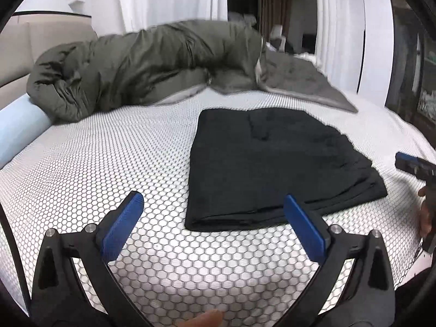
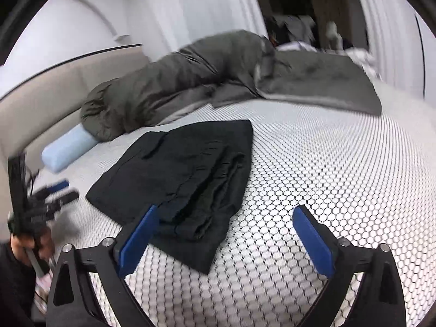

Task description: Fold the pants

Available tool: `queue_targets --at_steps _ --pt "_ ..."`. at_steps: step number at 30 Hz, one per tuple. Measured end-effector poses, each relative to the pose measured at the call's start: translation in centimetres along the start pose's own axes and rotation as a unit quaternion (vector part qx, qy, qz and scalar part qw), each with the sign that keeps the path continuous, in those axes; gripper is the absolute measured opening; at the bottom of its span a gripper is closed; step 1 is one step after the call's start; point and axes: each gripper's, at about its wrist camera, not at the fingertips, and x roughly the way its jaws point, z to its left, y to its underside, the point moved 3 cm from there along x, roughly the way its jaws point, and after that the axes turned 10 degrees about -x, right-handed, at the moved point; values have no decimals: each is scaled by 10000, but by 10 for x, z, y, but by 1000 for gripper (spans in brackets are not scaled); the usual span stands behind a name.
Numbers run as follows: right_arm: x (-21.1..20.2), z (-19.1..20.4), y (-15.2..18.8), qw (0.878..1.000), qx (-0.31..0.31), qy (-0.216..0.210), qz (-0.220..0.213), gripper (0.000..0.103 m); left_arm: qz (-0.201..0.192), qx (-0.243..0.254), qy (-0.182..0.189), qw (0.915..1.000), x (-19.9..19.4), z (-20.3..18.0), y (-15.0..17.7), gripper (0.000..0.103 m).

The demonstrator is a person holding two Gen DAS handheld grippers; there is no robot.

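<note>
- The bed (image 1: 95, 163) fills both views, its surface covered in a white sheet with a honeycomb print.
- An olive-green puffy coat (image 1: 130, 65) lies heaped along the far side of the bed, beside a grey blanket (image 1: 294, 79) spread flat.
- The black pants (image 1: 272, 163) lie folded into a compact rectangle on the sheet, in front of the coat and apart from it; layered edges show along their right side in the right wrist view (image 2: 190, 174).
- A pale blue bolster (image 2: 68, 147) rests against the headboard, one end tucked under the coat.
- The left tool (image 1: 214, 218) has its blue-padded jaws spread wide, empty, near the pants' front edge.
- The right tool (image 2: 226, 234) is likewise spread wide and holds nothing, one finger over the pants' corner.
</note>
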Motion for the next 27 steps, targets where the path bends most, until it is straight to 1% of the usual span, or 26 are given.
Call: queue_targets --at_steps 2,4,6,7,10,12,14,16,19,20,27 --pt "-8 5 5 9996 -173 19 -205 103 -96 -111 96 9998 -2 -2 6 102" --pt "-13 7 11 9988 -212 139 -411 103 -196 -134 262 9994 0 -5 14 102" --pt "-14 11 16 9984 -246 105 -506 103 -251 -109 165 9995 -7 -4 22 102" --pt "-15 13 17 9980 -274 82 -569 103 -234 -139 191 9994 -5 -4 23 102" --pt "-24 22 18 9959 -444 -11 -787 103 -293 -416 225 9985 -8 6 27 102" --pt "-30 31 15 9939 -561 -72 -949 103 -262 -577 282 9976 -6 13 31 102" --pt "-33 38 13 9923 -610 -152 -1071 103 -296 -664 251 9970 -8 15 35 102" --pt "-33 44 12 9917 -668 -161 -1088 103 -401 -619 265 9969 -12 14 38 102" --pt "-29 45 10 9918 -701 -189 -1052 103 -450 -468 255 9976 -14 7 41 102" --pt "-28 45 10 9919 -688 -196 -1051 103 -451 -419 300 9977 -14 6 41 102" --pt "-29 43 9 9920 -615 -200 -1087 103 -470 -340 305 9978 -18 2 43 102"
